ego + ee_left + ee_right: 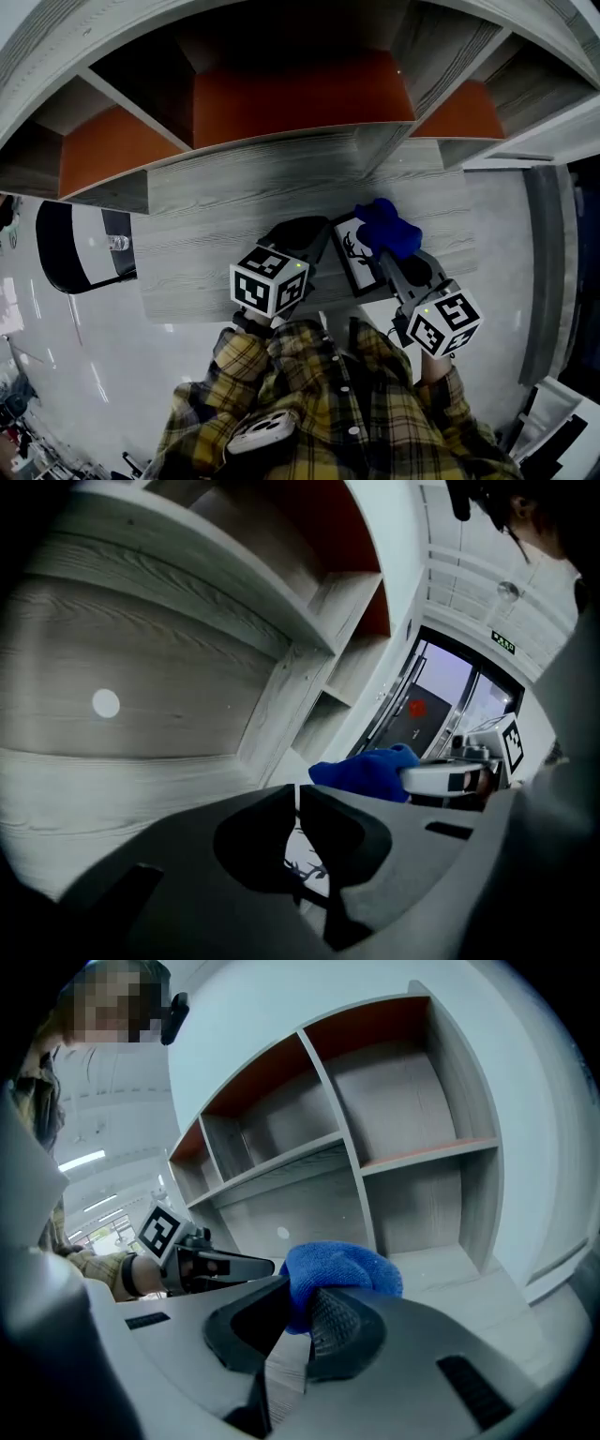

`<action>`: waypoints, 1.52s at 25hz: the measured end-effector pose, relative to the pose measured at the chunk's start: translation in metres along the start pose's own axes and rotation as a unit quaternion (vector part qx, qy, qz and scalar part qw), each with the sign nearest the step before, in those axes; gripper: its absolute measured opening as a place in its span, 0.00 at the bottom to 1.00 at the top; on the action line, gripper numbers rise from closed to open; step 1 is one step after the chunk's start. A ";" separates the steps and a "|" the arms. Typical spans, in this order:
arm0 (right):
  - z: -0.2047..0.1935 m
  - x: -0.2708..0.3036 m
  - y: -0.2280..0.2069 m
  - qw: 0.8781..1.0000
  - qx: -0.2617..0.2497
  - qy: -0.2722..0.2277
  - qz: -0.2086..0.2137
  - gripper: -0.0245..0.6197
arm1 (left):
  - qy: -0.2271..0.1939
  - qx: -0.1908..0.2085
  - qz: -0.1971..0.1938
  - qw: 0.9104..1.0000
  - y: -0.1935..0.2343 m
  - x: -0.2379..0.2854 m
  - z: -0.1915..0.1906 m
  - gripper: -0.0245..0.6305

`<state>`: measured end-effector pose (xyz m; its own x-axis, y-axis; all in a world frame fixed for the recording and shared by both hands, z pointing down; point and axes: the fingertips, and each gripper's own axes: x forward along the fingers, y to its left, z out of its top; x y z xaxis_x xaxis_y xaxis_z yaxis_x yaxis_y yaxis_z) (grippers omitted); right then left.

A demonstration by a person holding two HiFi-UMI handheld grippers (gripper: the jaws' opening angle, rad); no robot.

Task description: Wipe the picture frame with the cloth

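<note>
A grey wood-grain surface (234,178) runs under a built-in shelf unit (281,139) of the same wood. The unit's open compartments have orange-red back panels (300,98). A small white disc (105,703) sits on the wood panel behind the surface.

The floor (56,337) around it is pale and glossy. At the left of the head view, a black-and-white object (66,248) stands on the floor. The left gripper view shows a glazed doorway (441,714) past the shelf end, with a green sign (503,642) above it.

The frame (354,255) is black-edged with a white picture of antlers. It is near the front edge of the surface, between the two grippers.

The left gripper (323,234) reaches to the frame's left side with its jaws pressed together. The picture shows just beyond them, but whether they grip the frame cannot be told.

The right gripper (298,1312) pinches the blue cloth (386,227), which bulges out past the jaws. In the head view the cloth covers the frame's far right corner.

A plaid shirt (319,403) fills the bottom of the head view.
</note>
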<state>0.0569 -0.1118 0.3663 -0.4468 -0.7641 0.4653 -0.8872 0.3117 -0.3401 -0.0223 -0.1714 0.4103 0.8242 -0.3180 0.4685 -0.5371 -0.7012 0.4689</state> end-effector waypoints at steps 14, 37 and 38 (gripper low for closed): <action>-0.074 0.021 -0.026 0.996 0.054 0.070 0.009 0.12 | 0.184 0.036 0.005 0.982 0.053 0.086 -0.094 0.22; -0.108 0.128 -0.051 0.988 -0.044 0.148 -0.003 0.12 | 0.243 0.006 -0.039 0.969 0.068 0.111 -0.124 0.20; -0.114 0.136 -0.054 0.985 -0.062 0.162 -0.015 0.12 | 0.243 0.006 -0.039 0.969 0.068 0.111 -0.124 0.20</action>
<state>0.0305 -0.1684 0.5409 -0.4162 -0.5592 0.7170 -0.8986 0.3736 -0.2302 0.0105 -0.1755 0.5867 0.6789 0.0714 0.7307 -0.4725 -0.7192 0.5094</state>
